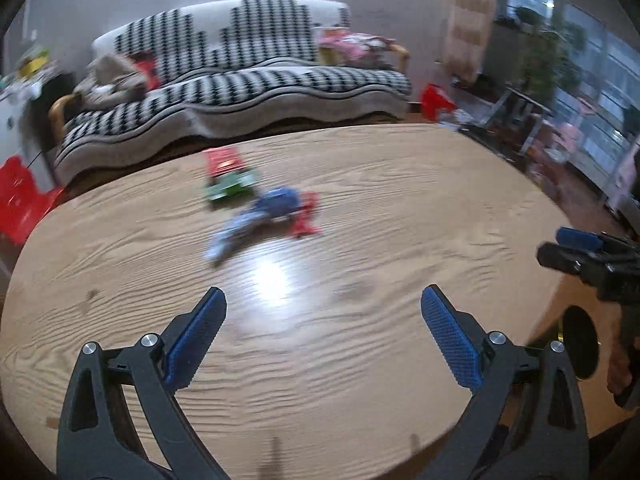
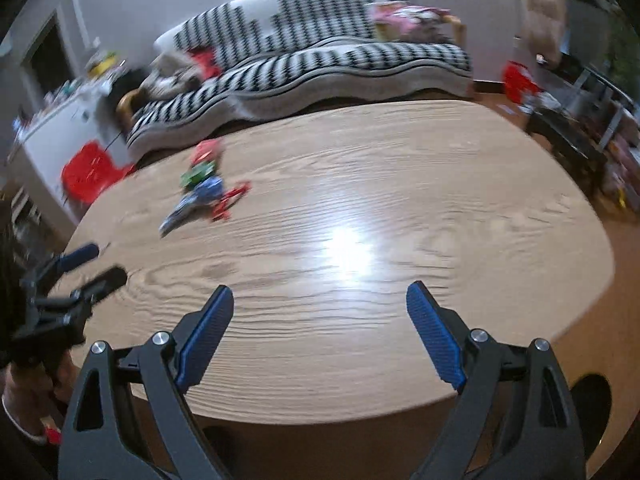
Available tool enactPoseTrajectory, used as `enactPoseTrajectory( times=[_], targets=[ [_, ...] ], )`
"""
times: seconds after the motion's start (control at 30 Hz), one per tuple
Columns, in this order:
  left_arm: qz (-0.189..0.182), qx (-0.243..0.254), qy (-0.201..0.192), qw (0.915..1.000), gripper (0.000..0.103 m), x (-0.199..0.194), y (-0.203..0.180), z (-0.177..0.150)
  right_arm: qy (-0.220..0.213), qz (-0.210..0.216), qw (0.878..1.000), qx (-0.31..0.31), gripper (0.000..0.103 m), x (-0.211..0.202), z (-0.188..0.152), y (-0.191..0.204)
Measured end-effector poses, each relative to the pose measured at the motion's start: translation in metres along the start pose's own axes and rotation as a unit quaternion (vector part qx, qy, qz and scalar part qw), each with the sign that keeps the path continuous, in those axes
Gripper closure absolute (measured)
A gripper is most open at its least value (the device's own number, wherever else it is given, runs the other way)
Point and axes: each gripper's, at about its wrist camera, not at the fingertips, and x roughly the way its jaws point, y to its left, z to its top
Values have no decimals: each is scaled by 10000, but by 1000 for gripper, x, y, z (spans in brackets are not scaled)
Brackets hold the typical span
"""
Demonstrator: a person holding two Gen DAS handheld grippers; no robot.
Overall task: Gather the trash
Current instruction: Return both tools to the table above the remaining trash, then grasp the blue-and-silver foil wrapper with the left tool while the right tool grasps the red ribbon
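Table (image 1: 360, 340) fills the left wrist view — light wood grain, rounded edge, glare patch near centre. Left gripper (image 1: 323, 300) sits at the bottom of the frame, jaws spread wide, nothing between the blue pads (image 1: 196, 340), bare tabletop under them. Trash is a small cluster above centre, left of middle, well apart from the fingertips: blue wrapper (image 1: 260, 216), red wrapper (image 1: 306, 216) touching its right side, green packet (image 1: 232, 188) just above, red packet (image 1: 222, 158) above that near the far table edge. All of it is motion-blurred, so no print readable. Right gripper (image 1: 568, 246) pokes in at the right edge, middle height, over the table's right rim; seen side-on. Striped sofa (image 1: 240, 80) runs across the top of the frame behind the table.

Right wrist view: same table (image 2: 400, 240), right gripper (image 2: 320, 300) at the bottom, jaws spread wide, empty, over the near table edge. Trash cluster sits upper left of centre — blue wrapper (image 2: 200, 194), red wrapper (image 2: 232, 198) just right of it, green packet (image 2: 198, 176) and red packet (image 2: 206, 152) stacked above toward the far edge. Left gripper (image 2: 102, 266) enters at the left edge, fingers apart with nothing between them, a hand (image 2: 28, 396) below it. Sofa (image 2: 320, 52) across the top, red plastic stool (image 2: 90, 174) at the left beside the table.
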Motion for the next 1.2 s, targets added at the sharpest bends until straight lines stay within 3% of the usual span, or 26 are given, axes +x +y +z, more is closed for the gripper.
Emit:
enactPoseTrajectory(
  times=[0.2,0.47,0.67,0.87,0.93,1.03,1.07,1.2],
  targets=[
    [298,-262,226,9990,8,25,54,-6,210,235,9991,-283,18,37,8,48],
    [508,55,370,9980,8,76,67,10,368,105,9981,-492,18,84,21,67],
    [342,-24,702,9969,8,128,78,38,503,156,9979,-375,18,110,28,62],
    [90,-17,689,9976,9,154,74,53,605,150,9975,-345,18,132,34,64],
    [-8,64,756,9971,16,162,70,53,630,135,9973,-348,18,139,35,64],
    [127,315,804,9962,31,171,62,50,663,124,9972,-321,18,151,39,69],
    [80,319,770,9965,44,170,62,50,677,128,9972,-300,18,155,41,71],
    [163,213,751,9968,75,165,66,49,716,179,9966,-370,18,168,46,85]
  ],
)
